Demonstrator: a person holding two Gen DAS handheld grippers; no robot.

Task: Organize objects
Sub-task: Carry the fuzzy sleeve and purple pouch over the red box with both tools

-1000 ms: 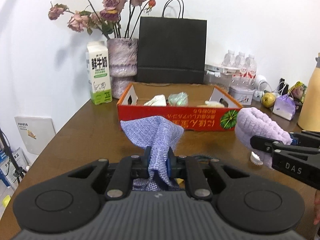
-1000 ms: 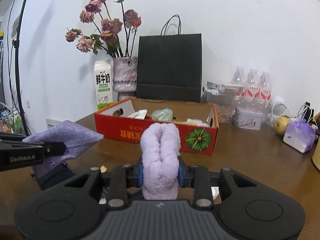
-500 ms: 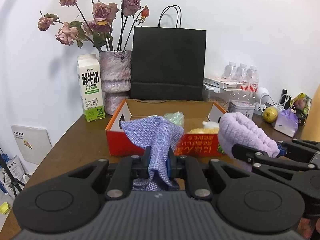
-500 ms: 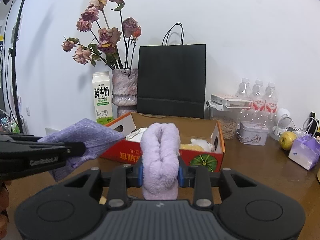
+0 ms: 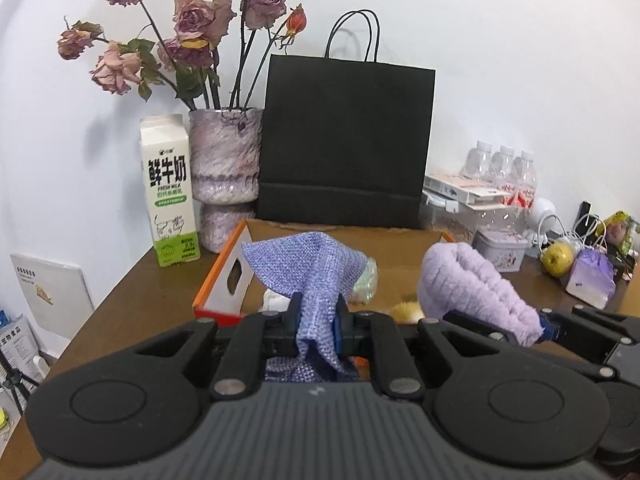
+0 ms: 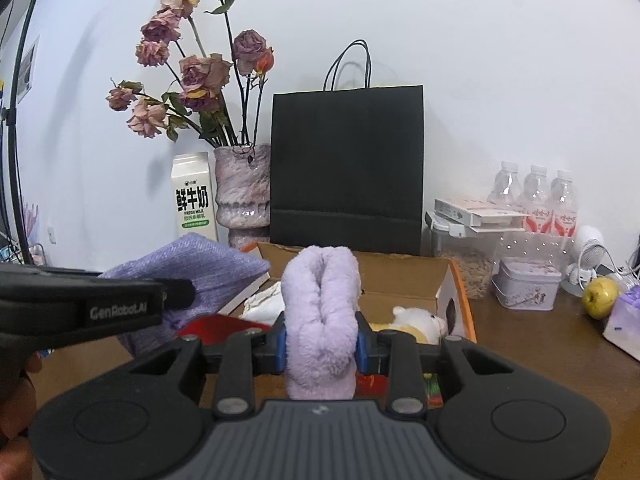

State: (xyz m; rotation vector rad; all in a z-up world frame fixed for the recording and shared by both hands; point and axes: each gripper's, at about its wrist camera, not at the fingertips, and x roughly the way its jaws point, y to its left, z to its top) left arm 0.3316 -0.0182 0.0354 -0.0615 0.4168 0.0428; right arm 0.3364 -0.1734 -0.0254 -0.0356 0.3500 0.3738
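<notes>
Table (image 5: 120, 300) under both claws is crowded, and the task looks partly done. Just ahead of the claws stands the open box (image 5: 218, 280), orange-rimmed, and already in it are a white wad, a greenish bundle and a yellow-white plush (image 6: 416, 320); those read as sorted. Behind the box, well beyond reach, stand the black bag (image 5: 344, 144), the vase (image 5: 224, 172) with its dried roses and the milk carton (image 5: 170, 192). Off to the right of the claws sit water bottles, a small tin (image 6: 524, 284), an apple (image 6: 600, 296) and a purple pack, all still loose on the table, so they may be left to put away; whether they belong in the box I cannot tell.

Left claw (image 5: 316, 318) is clenched on the blue cloth (image 5: 308, 264), which fans out above the jaws and hangs over the box's near left corner. Right claw (image 6: 320, 340) is clenched on the purple towel (image 6: 320, 292), folded and standing upright between the pads, just short of the box's near wall. Both pieces are carried, not yet set down. What remains for them, by my reading, is to bring each over the open box and let go.
</notes>
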